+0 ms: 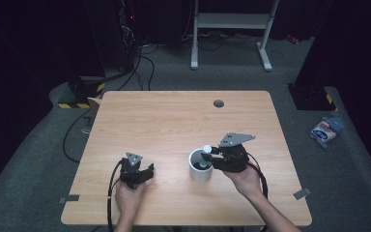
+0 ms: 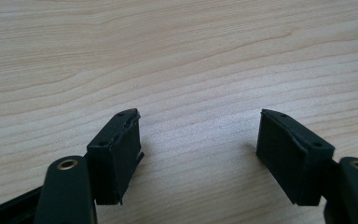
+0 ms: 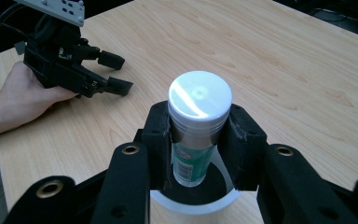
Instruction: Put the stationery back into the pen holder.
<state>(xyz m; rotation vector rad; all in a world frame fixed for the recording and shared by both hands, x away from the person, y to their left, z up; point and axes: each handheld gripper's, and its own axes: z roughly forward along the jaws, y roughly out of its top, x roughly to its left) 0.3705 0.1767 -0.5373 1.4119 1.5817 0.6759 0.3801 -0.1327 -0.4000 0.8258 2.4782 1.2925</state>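
One small bottle (image 3: 196, 135) is sitting clamped between the jaws of the right gripper (image 3: 198, 140), upright, its lower end hanging inside the mouth of a white cup (image 1: 200, 166); whether it is touching the cup's dark floor cannot be told. The bottle is showing a smooth white round cap with a glossy top, ribbed rings just under it, and a green and white printed label with a barcode on a straight round body. Judging by its size and plastic look, it is probably handling light and stiff, with slick sides; the pads are pressing on the neck and upper label just below the cap, which seems a sound place to hold, since the cap's rim is giving a ledge against slipping.

The cup is a plain cylinder, matte white wall, thin rim, standing on the counter (image 1: 174, 121) toward the near right. The counter is pale wood grain, flat and smooth, with a round grey cable hole near its far edge.

The left gripper (image 2: 198, 140) is resting low over bare counter at the near left, jaws standing apart with nothing between them; its ribbed black rubber pads (image 2: 119, 154) are facing each other across open wood.
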